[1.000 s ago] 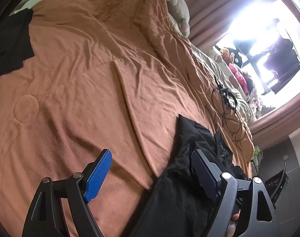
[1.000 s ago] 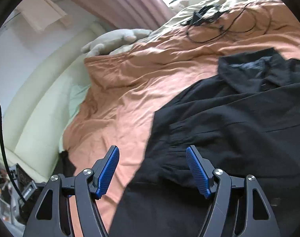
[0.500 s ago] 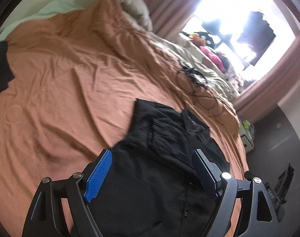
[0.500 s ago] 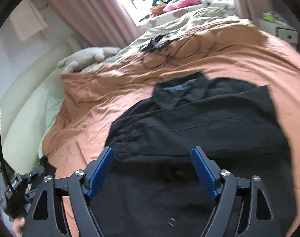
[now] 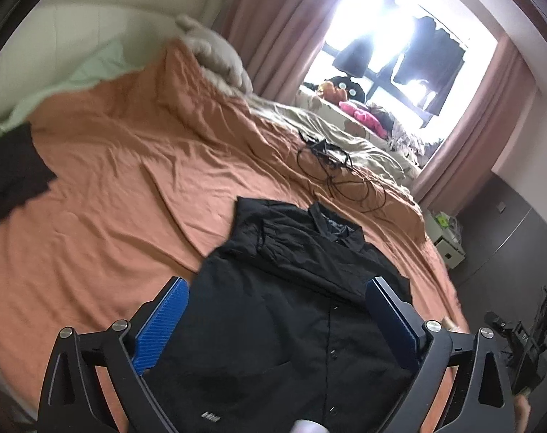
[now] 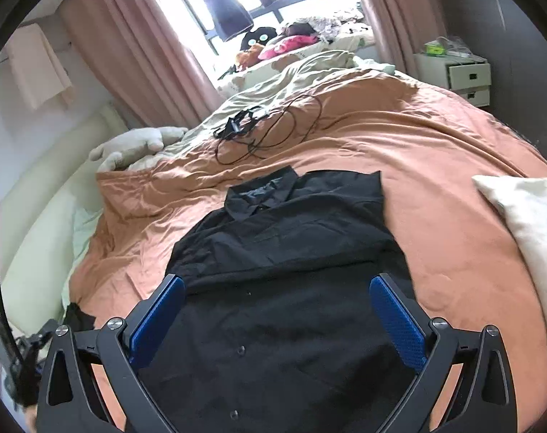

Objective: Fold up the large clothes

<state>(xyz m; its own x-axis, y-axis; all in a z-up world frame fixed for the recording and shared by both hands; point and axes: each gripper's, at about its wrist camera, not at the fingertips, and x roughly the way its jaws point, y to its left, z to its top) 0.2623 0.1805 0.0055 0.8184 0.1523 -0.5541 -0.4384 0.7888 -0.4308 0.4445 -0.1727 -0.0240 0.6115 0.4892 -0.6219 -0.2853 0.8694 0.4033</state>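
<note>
A black button-up shirt point(image 5: 295, 288) lies flat on the orange bedspread point(image 5: 111, 198), collar toward the window, sleeves folded in over the body. It also shows in the right wrist view point(image 6: 291, 259). My left gripper point(image 5: 277, 321) is open and empty, held above the shirt's lower half. My right gripper point(image 6: 277, 317) is open and empty, also above the shirt's lower half. Neither touches the cloth.
A tangle of black cables point(image 6: 266, 130) lies beyond the collar. A dark garment point(image 5: 10, 169) sits at the bed's left. A white pillow point(image 6: 525, 223) lies at the right. A plush toy point(image 6: 136, 144), a nightstand point(image 6: 457, 75) and the window sill clutter point(image 5: 360, 115) lie further off.
Both grippers have pulled back and risen, so the whole shirt and the window now show. Both stayed open and empty.
</note>
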